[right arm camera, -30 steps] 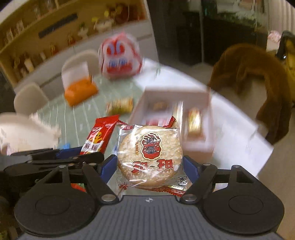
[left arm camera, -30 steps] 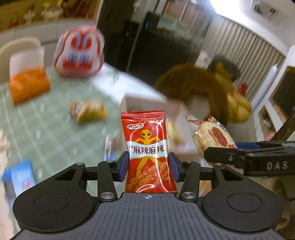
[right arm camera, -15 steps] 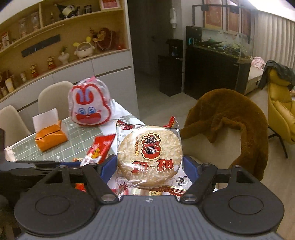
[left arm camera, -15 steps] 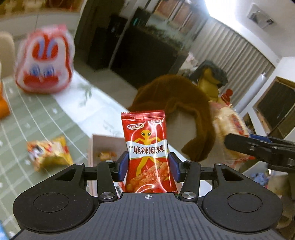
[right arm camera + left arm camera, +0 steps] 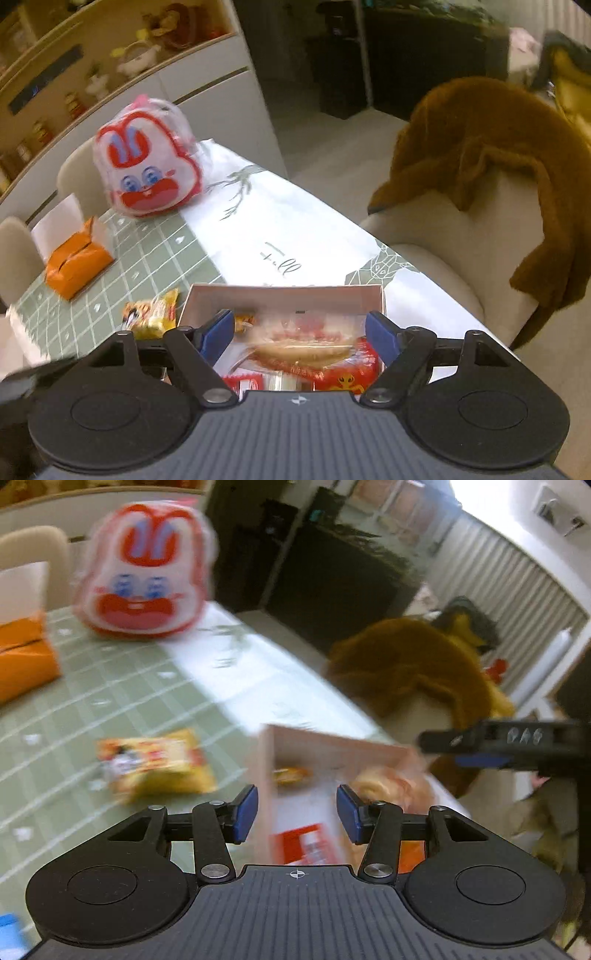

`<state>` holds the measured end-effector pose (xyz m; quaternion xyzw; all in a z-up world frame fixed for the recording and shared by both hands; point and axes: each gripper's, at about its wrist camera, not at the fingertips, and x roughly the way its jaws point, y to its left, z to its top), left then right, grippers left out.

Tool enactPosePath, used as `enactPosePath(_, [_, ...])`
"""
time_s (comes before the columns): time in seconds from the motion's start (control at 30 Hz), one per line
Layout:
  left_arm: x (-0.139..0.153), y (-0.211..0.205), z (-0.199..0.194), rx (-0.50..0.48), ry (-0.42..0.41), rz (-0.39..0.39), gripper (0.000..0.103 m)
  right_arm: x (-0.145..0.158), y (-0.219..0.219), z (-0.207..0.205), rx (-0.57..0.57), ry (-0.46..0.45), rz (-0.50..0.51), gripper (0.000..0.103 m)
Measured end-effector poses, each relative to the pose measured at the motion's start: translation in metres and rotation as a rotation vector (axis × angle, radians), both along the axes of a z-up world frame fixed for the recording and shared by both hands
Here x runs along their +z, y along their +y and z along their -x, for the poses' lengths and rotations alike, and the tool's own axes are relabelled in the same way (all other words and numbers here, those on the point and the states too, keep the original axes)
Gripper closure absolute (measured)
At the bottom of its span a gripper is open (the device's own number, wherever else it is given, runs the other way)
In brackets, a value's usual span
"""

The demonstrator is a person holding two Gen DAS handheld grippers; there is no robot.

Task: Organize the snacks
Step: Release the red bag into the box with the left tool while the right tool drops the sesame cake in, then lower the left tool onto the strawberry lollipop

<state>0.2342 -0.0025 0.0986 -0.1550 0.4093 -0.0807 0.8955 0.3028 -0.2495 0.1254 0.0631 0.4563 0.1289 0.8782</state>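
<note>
**Where things lie under my claws**

My open right claw (image 5: 299, 334) hangs over the shallow pale cardboard box (image 5: 284, 293); a round clear-wrapped rice cracker (image 5: 301, 347) lies inside. Left of it lies a crinkled yellow snack packet (image 5: 151, 312).

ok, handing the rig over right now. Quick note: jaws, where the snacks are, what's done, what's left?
Left gripper: jaws open, empty.
Right gripper: jaws open, empty, above the box.
In the box: rice cracker lying on top, red spicy-snack packet under it, plus a few smaller packets.
Done: both of those are in the box.
Left: yellow snack bag lies on the green tablecloth beside the box. The rabbit-face bag stands farther back.
</note>
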Motion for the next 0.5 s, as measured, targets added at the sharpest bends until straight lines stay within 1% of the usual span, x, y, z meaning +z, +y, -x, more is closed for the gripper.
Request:
enactPosePath(0.1, [-0.008,0.021,0.01,0.062,0.044,-0.015,0.05,-0.004,0.0,0.001,-0.022,0.005,-0.013,0.024])
enactPosePath(0.2, [-0.021,0.031,0.017,0.094,0.09,-0.012,0.051,-0.007,-0.002,0.013,-0.019,0.013,0.01,0.024])
enactPosePath(0.37, [-0.022,0.019,0.033,0.062,0.109,-0.019,0.05,-0.016,-0.004,0.05,0.0,0.011,0.096,0.024])
enactPosePath(0.43, [-0.026,0.011,0.034,0.044,0.111,-0.045,0.05,-0.02,-0.006,0.071,0.011,0.005,0.13,0.024])
enactPosePath(0.5, [-0.032,0.005,0.033,0.03,0.118,-0.091,0.05,-0.024,-0.008,0.092,0.014,0.003,0.155,0.024])
